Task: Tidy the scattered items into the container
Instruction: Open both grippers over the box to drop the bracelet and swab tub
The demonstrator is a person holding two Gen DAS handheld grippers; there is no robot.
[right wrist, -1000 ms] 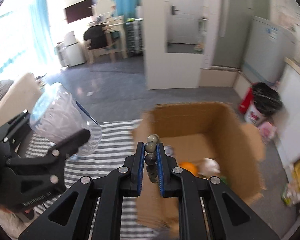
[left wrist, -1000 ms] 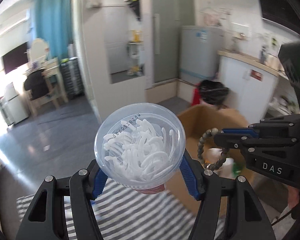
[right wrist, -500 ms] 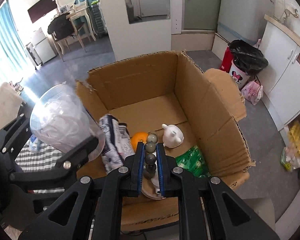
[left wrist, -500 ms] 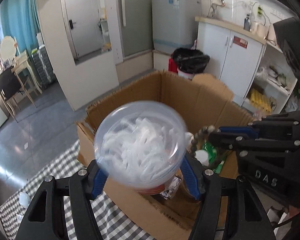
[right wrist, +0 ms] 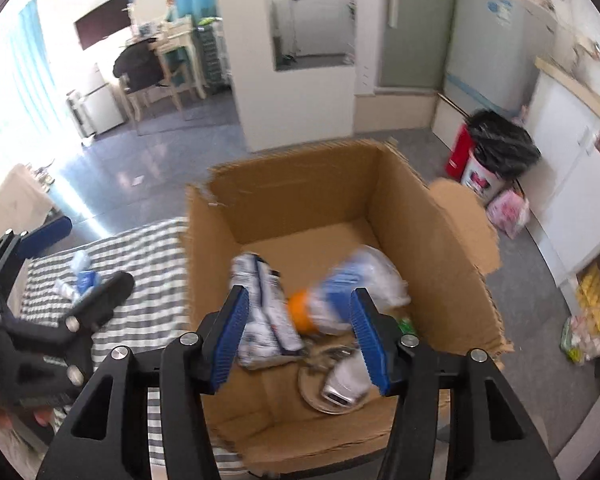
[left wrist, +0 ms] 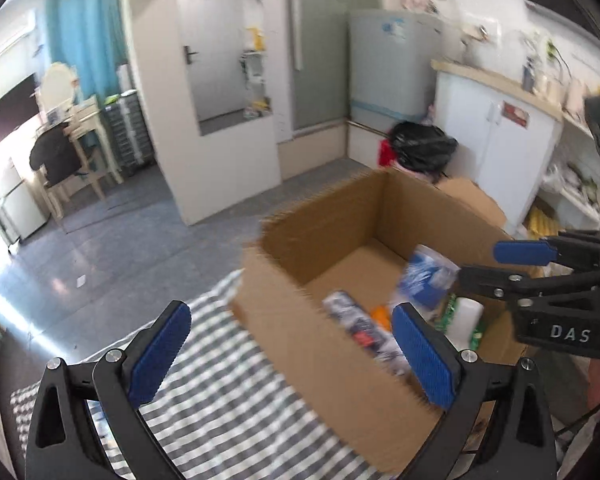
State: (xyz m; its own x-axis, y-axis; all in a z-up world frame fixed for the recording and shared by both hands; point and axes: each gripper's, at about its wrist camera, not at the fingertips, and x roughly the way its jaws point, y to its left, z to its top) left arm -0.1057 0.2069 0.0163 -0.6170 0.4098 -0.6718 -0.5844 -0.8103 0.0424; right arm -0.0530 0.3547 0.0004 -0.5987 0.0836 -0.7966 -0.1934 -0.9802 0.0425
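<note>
An open cardboard box stands beside a striped cloth. My left gripper is open and empty over the box's near corner. My right gripper is open and empty above the box. The clear plastic cup lies blurred inside the box, next to a printed packet, an orange and a round plate. The cup also shows in the left wrist view. The bead string is not clearly visible.
Small items lie on the striped cloth left of the box. A black-bagged bin and white cabinets stand right of the box. A white pillar and grey floor lie behind.
Both grippers have opened. The cup has left my left gripper and the bead string my right gripper; the cup now lies in the box. Both views have pulled back slightly.
</note>
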